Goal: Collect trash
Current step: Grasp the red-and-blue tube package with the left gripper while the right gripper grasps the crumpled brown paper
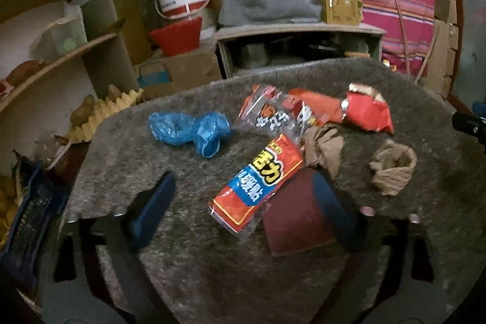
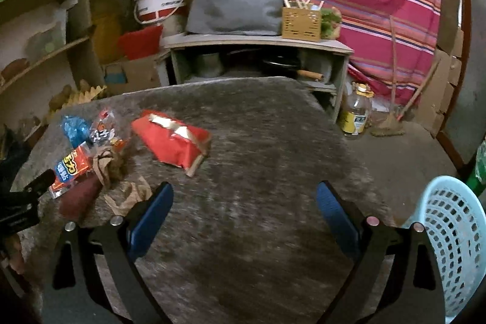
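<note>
While the left gripper point(image 1: 243, 202) hangs wide and empty over the grey felt-covered table point(image 1: 188, 278), the glossy red-and-blue plastic snack wrapper point(image 1: 258, 182) lies between its fingers, partly over a dark maroon flat pouch point(image 1: 291, 220). Probably light, limp, slippery film: pinch a crumpled edge. The right gripper point(image 2: 244, 217) gapes empty near the pale blue perforated plastic basket point(image 2: 455, 233)

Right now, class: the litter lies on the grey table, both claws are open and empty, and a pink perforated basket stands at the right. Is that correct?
Not quite. The basket is light blue, not pink, as the right wrist view shows. The rest stands: the litter lies on the grey table, and the left claw and right claw are open and empty.
</note>
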